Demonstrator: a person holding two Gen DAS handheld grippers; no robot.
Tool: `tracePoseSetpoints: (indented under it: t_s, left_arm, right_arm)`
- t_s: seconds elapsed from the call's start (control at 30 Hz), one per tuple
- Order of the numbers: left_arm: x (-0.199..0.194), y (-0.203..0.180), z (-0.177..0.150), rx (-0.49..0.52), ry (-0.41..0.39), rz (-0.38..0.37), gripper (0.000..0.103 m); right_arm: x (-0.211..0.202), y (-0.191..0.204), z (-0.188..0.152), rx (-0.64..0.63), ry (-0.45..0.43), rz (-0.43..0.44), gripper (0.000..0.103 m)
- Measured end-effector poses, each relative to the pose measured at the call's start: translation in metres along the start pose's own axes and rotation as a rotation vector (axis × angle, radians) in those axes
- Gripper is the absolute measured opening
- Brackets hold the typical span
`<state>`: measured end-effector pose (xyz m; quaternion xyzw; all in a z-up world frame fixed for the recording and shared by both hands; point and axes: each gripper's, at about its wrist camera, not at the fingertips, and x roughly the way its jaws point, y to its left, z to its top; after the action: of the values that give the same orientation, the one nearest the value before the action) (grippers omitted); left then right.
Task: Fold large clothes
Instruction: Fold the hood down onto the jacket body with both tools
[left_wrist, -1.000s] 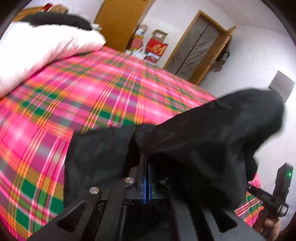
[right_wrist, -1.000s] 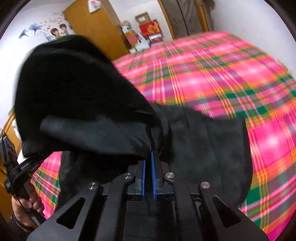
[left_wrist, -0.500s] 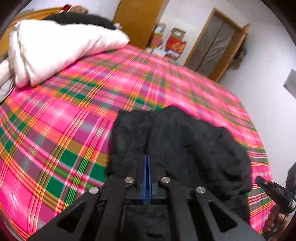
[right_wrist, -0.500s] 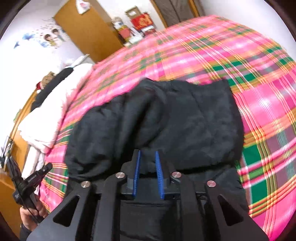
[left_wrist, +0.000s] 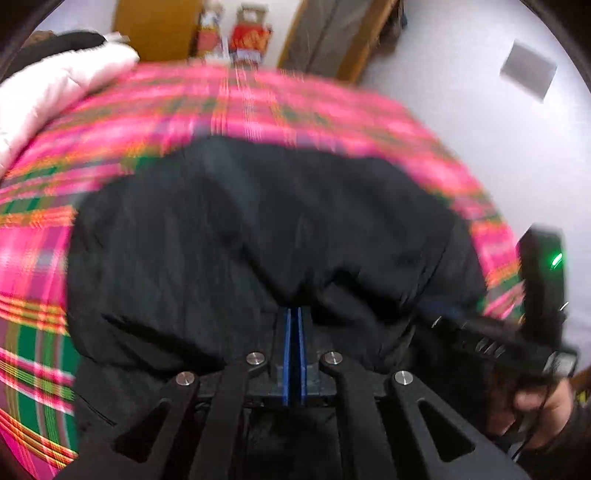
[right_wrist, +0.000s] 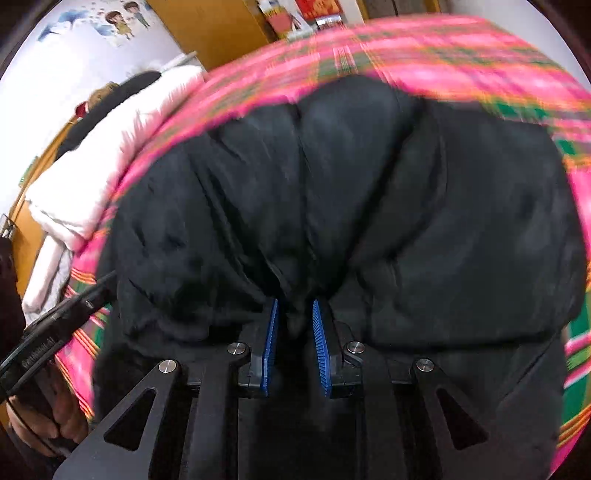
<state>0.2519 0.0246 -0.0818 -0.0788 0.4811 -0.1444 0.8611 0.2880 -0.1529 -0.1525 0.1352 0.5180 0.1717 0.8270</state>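
The left gripper (left_wrist: 294, 314) pinches the near edge of the bulky black quilted garment (left_wrist: 266, 236), the right gripper (right_wrist: 293, 314), its blue pads (right_wrist: 320, 332) lately parted narrowly, straddles a fold, and the garment lies heaped on the pink plaid bedspread (left_wrist: 258, 107) toward twelve o'clock.

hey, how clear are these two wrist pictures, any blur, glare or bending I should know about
Left wrist view: the pink plaid bedspread is smeared by motion blur, the black padded garment is dark with little detail, and the gripper's blue pads stay sharp. Right wrist view: the bedspread is streaked too, the blue pads crisp. Both show fisheye bending and dark corners; no glare.
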Motion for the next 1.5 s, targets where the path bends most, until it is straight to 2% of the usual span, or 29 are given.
tracePoseSetpoints:
  t_s: [0.1, 0.2, 0.27, 0.43, 0.57, 0.67, 0.77, 0.83, 0.9, 1.0, 1.07, 1.13, 1.23, 1.37, 1.5]
  left_arm:
    - [0.026, 0.008, -0.005, -0.022, 0.08, 0.046, 0.004]
    - [0.032, 0.018, 0.0, -0.103, 0.073, 0.008, 0.004]
    - [0.035, 0.02, -0.001, -0.119, 0.063, -0.005, 0.004]
    - [0.031, 0.022, -0.005, -0.123, 0.055, 0.001, 0.004]
    - [0.003, 0.018, -0.012, -0.081, 0.047, 0.042, 0.004]
    - [-0.028, 0.015, -0.008, -0.06, -0.031, 0.024, 0.004]
    - [-0.051, 0.02, 0.005, -0.08, -0.144, 0.014, 0.005]
    - [-0.052, 0.025, 0.02, -0.099, -0.193, 0.012, 0.011]
    - [-0.043, 0.035, 0.033, -0.131, -0.204, 0.026, 0.015]
    - [-0.018, 0.047, 0.036, -0.199, -0.151, 0.035, 0.015]
    - [-0.001, 0.058, 0.032, -0.214, -0.097, 0.058, 0.015]
    - [0.013, 0.058, 0.028, -0.224, -0.06, 0.047, 0.015]
    - [0.02, 0.048, 0.025, -0.171, -0.047, 0.077, 0.015]
    - [0.021, 0.043, 0.024, -0.136, -0.044, 0.106, 0.015]
    - [0.008, 0.047, 0.029, -0.18, -0.044, 0.109, 0.015]
  right_arm:
    - [0.006, -0.006, -0.003, 0.02, -0.006, 0.013, 0.02]
    - [0.011, -0.002, -0.004, -0.014, -0.009, -0.008, 0.02]
    - [0.015, -0.001, -0.007, -0.027, -0.011, -0.017, 0.02]
    - [0.006, 0.004, -0.005, -0.021, 0.019, -0.036, 0.022]
    - [-0.031, 0.013, -0.004, -0.073, -0.036, -0.068, 0.026]
    - [-0.058, 0.014, 0.003, -0.092, -0.113, -0.077, 0.026]
    - [-0.081, 0.013, 0.026, -0.095, -0.203, -0.09, 0.026]
    - [-0.08, 0.012, 0.041, -0.101, -0.224, -0.106, 0.026]
    - [-0.068, 0.006, 0.065, -0.092, -0.227, -0.134, 0.026]
    - [-0.046, -0.007, 0.083, -0.086, -0.196, -0.175, 0.026]
    - [-0.032, -0.019, 0.082, -0.063, -0.15, -0.181, 0.026]
    - [-0.019, -0.033, 0.072, -0.01, -0.126, -0.146, 0.028]
    - [-0.01, -0.037, 0.053, -0.027, -0.138, -0.152, 0.028]
    - [-0.014, -0.036, 0.052, -0.014, -0.135, -0.15, 0.028]
    - [-0.039, -0.024, 0.058, -0.009, -0.144, -0.163, 0.03]
